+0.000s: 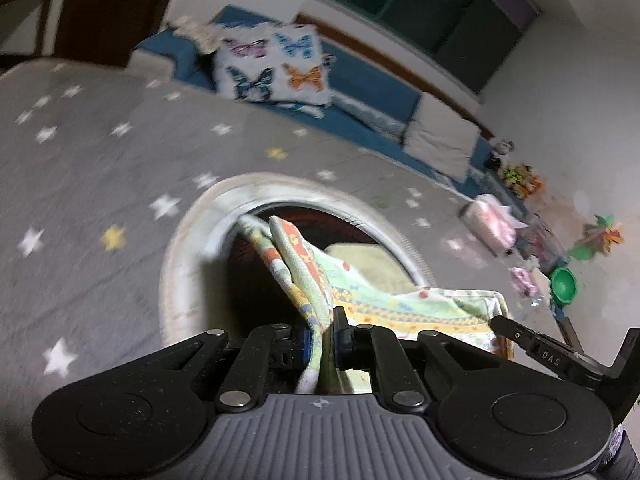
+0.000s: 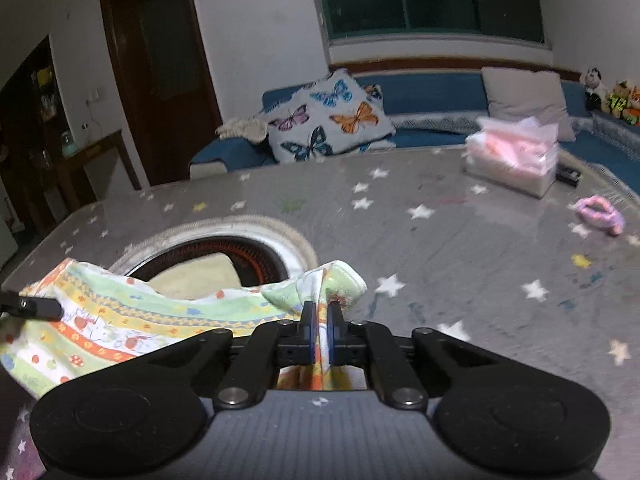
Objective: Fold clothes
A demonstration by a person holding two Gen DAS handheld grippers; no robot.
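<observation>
Both the left gripper (image 1: 325, 334) and right gripper (image 2: 319, 330) are pinching corners of a soft, patterned cloth (image 2: 132, 316), which is hanging stretched over the table's (image 2: 440, 248) round hole (image 2: 212, 256)

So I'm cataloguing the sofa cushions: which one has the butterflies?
The butterfly cushion at the sofa's door end; the other, plain cushion sits nearer the stuffed toys.
</observation>
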